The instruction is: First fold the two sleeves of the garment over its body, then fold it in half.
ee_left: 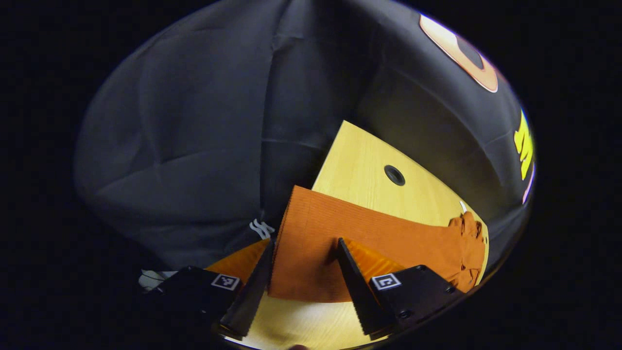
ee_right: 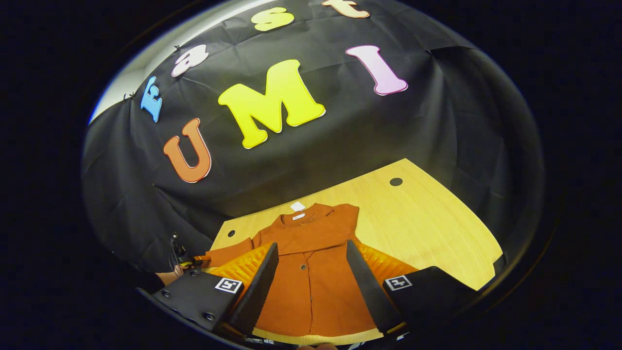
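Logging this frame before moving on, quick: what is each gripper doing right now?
Left gripper: open, a sleeve of the orange garment between its fingers, not pinched.
Right gripper: open, holding nothing, above the garment's front.

The left gripper (ee_left: 303, 253) hangs low with its two fingers (ee_left: 252, 287) spread wide apart, jaws open and gripping nothing. The right gripper (ee_right: 311, 257) is likewise held low and tipped forward, its fingers (ee_right: 367, 287) parted and pressing on nothing. In the right gripper view, a hand (ee_right: 171, 277) shows far to the left, by that view's near edge.
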A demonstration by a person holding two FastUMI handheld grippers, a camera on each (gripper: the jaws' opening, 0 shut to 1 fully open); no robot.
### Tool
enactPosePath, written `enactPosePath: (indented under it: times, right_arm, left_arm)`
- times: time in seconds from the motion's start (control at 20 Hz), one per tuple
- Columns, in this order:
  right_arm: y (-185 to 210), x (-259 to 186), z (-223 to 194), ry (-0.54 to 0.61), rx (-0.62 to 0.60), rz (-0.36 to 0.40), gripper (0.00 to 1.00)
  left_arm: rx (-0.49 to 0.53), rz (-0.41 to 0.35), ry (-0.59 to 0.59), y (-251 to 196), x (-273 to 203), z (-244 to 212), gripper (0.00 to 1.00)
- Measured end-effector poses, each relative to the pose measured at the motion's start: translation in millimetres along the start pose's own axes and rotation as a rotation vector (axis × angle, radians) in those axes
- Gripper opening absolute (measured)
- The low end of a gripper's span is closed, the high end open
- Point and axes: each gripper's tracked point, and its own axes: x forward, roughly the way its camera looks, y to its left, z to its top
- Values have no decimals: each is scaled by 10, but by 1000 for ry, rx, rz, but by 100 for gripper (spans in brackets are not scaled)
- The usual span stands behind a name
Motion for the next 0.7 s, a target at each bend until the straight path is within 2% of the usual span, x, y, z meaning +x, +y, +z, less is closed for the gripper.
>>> enactPosePath:
  times: [0.05, 0.2, 0.25, 0.3, 0.4, 0.55, 0.7]
  right_arm:
    - [21, -8, 2, -5, 1, 5, 91]
    - [23, -20, 24, -12, -25, 20, 90]
    - [18, -37, 57, -18, -28, 26, 91]
    - [22, -51, 82, -21, -26, 35, 91]
    - [25, -38, 54, -25, -22, 49, 91]
    - [34, -34, 69, -40, -43, 71, 91]
    - [54, -47, 97, -57, -62, 106, 91]
  left_arm:
    - [-7, 22, -8, 48, -14, 17, 78]
    - [-22, 114, -48, 228, -177, 107, 33]
    - [-47, 81, -46, 143, -192, 93, 19]
    - [-72, 18, -30, -16, -225, 40, 4]
    - [-61, -18, -20, -253, -275, 66, 3]
    - [-31, -97, -75, -574, -399, 240, 3]
    - [30, -166, -109, -1103, -703, 395, 3]
